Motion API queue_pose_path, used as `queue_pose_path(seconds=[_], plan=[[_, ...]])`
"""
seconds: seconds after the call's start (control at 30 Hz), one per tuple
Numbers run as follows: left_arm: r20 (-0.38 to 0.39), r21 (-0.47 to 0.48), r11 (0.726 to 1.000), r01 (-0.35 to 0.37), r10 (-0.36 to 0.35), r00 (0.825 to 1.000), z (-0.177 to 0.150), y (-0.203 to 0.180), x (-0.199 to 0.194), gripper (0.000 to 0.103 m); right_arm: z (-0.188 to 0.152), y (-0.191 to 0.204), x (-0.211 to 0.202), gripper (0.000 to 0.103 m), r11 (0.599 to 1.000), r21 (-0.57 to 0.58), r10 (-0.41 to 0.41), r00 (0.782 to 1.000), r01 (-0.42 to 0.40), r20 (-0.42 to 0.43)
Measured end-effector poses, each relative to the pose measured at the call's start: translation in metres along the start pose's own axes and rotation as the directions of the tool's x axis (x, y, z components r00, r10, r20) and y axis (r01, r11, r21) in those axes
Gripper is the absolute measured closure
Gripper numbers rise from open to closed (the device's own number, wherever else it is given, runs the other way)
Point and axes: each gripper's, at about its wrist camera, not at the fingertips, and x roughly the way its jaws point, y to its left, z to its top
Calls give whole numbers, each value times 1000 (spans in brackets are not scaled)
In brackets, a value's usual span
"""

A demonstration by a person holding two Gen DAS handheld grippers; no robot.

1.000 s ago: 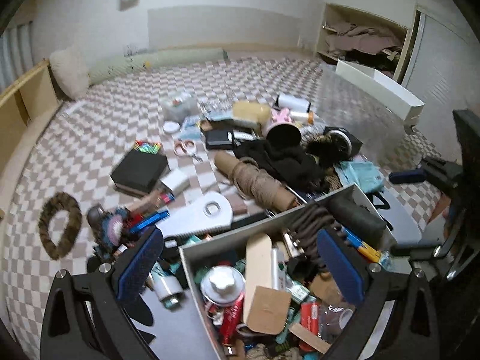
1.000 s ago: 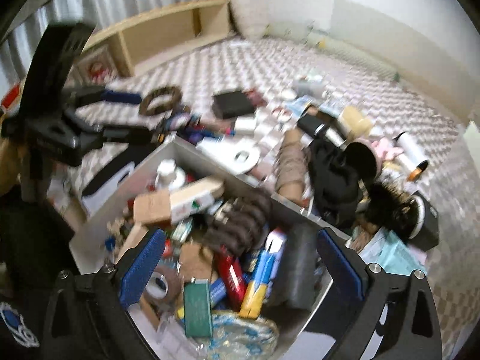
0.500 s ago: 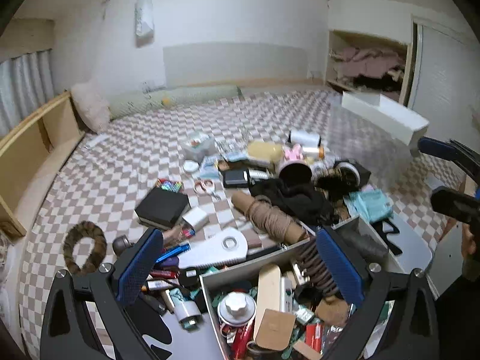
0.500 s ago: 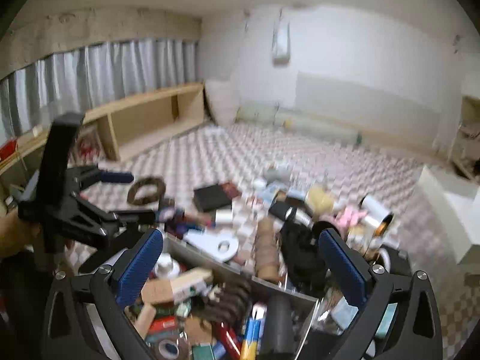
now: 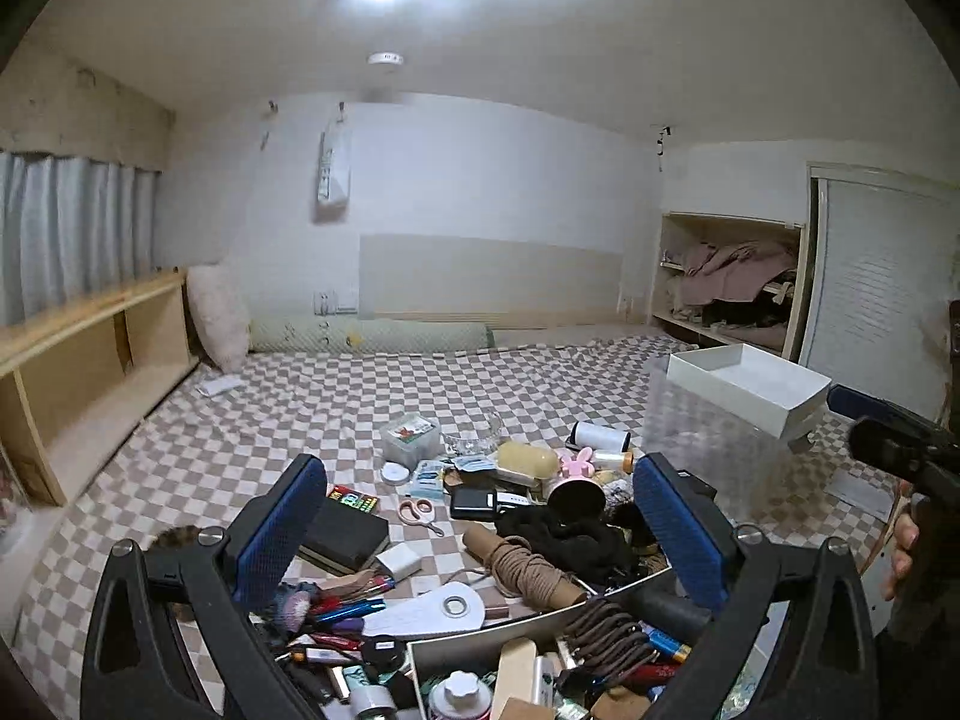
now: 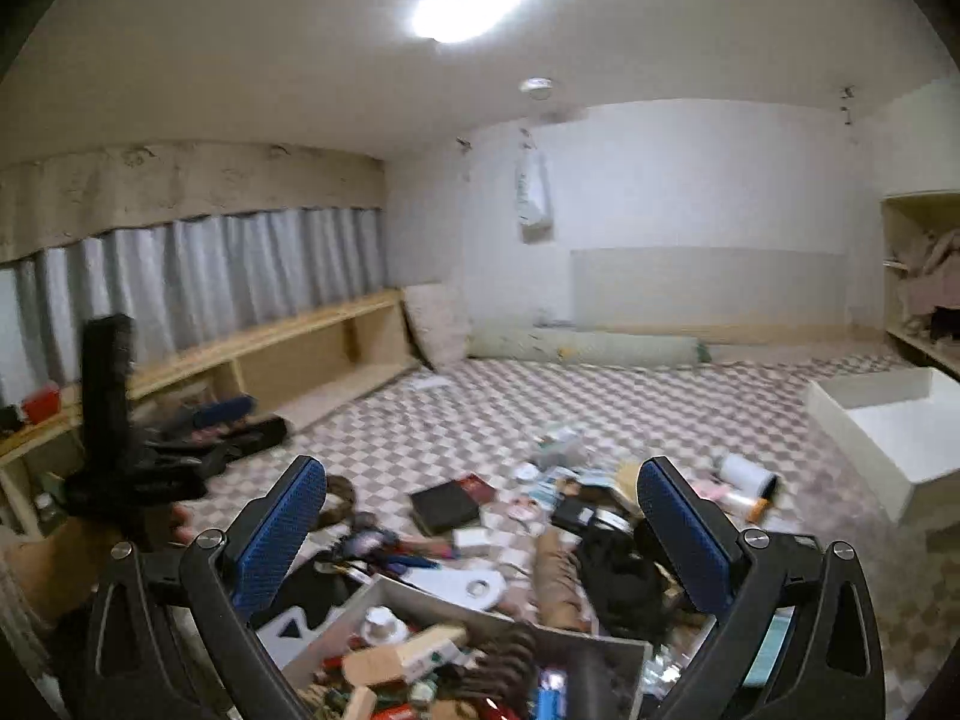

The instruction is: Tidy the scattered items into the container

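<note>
A grey container (image 5: 480, 643) full of small items sits at the bottom of the left wrist view; it also shows in the right wrist view (image 6: 456, 603). Scattered items lie beyond it on the checkered floor: a twine roll (image 5: 521, 564), black cloth (image 5: 564, 534), a black box (image 5: 345, 531), scissors (image 5: 418, 510), a white flat tool (image 5: 432, 607). My left gripper (image 5: 480, 534) is open and empty, raised above the container. My right gripper (image 6: 480, 534) is open and empty, also raised. The left gripper (image 6: 174, 456) shows at the left of the right wrist view.
A white tray (image 5: 747, 387) rests on a clear bin (image 5: 708, 450) at the right. A low wooden shelf (image 5: 78, 372) runs along the left wall. A rolled mat (image 5: 369, 336) and a pillow (image 5: 217, 318) lie at the far wall.
Both grippers have lifted and tilted up, so the views now take in the walls and ceiling. The container has dropped toward the bottom edge. Both stay open and empty.
</note>
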Motion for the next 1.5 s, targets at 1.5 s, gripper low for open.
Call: queue_pose_path(seconds=[1.5], plan=[[-250, 10, 996, -84, 84, 965, -94, -12, -28, 0, -88, -5, -31, 0, 956, -23, -288, 927, 291, -239]])
